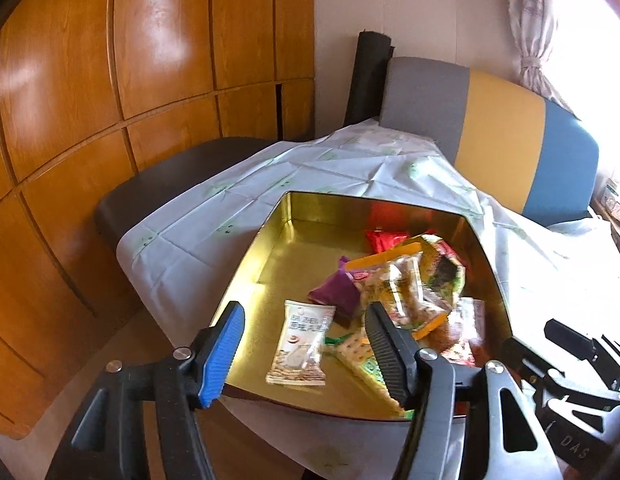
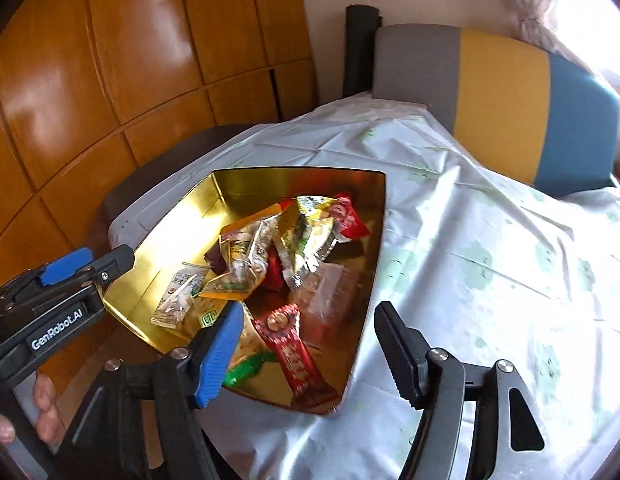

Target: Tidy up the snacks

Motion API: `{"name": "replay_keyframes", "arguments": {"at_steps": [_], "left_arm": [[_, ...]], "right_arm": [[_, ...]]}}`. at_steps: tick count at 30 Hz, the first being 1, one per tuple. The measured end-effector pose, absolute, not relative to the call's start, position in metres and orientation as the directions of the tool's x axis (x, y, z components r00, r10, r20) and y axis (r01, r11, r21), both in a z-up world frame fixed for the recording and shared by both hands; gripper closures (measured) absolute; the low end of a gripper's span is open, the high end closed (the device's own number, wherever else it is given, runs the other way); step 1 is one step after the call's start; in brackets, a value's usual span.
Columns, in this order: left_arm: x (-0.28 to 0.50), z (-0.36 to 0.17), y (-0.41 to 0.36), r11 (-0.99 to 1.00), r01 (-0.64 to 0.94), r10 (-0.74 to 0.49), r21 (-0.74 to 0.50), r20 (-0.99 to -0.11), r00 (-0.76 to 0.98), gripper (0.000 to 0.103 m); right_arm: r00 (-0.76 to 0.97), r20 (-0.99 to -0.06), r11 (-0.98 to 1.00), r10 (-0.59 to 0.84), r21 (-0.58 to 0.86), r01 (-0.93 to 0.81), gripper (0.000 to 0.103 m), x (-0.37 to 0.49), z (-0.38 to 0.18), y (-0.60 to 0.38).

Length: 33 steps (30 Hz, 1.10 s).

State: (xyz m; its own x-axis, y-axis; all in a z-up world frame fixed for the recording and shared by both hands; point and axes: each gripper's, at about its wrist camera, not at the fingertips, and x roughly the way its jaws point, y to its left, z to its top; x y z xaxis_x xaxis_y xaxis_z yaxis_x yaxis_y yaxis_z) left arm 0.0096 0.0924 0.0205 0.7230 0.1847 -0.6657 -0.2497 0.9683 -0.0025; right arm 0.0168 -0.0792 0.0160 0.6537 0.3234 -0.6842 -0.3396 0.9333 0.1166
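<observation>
Left wrist view is showing the left gripper hanging above the near edge of the shallow gold-coloured metal tin, which is standing on the pale plastic tablecloth with green prints. Its jaws are standing spread apart, and nothing is pinched between them. Below the gap, a white flat snack packet with dark print is lying on the tin floor, its long axis running almost along the pointing direction of the gripper, so the jaws are already standing across its narrow width. The heap of crinkled transparent and coloured snack bags is lying further in and to the right.

In the right wrist view the right gripper is also standing spread and empty, over the near right corner of the tin. A red long snack bar with white pattern is lying just beside its blue finger, pointing obliquely toward the gripper. The left gripper is appearing at the left edge.

I am judging that all snacks are already inside the tin, and that the left hand is nearer to the white packet.
</observation>
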Motion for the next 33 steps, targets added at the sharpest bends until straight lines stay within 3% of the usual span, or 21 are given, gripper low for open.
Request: {"name": "replay_keyframes", "arguments": {"at_steps": [5, 10, 33], "left_arm": [[0.008, 0.025, 0.081, 0.970, -0.243, 0.186, 0.004, -0.655, 0.733, 0.033], [0.005, 0.027, 0.070, 0.964, -0.261, 0.235, 0.055, -0.639, 0.732, 0.033], [0.000, 0.031, 0.071, 0.965, -0.261, 0.223, 0.029, -0.616, 0.755, 0.033]], "right_arm": [[0.680, -0.669, 0.942, 0.302, 0.100, -0.319, 0.032, 0.013, 0.019, -0.083], [0.698, -0.653, 0.944, 0.294, 0.087, -0.317, 0.030, 0.009, 0.022, -0.086], [0.695, -0.657, 0.946, 0.293, 0.097, -0.308, 0.028, 0.009, 0.019, -0.086]]}}
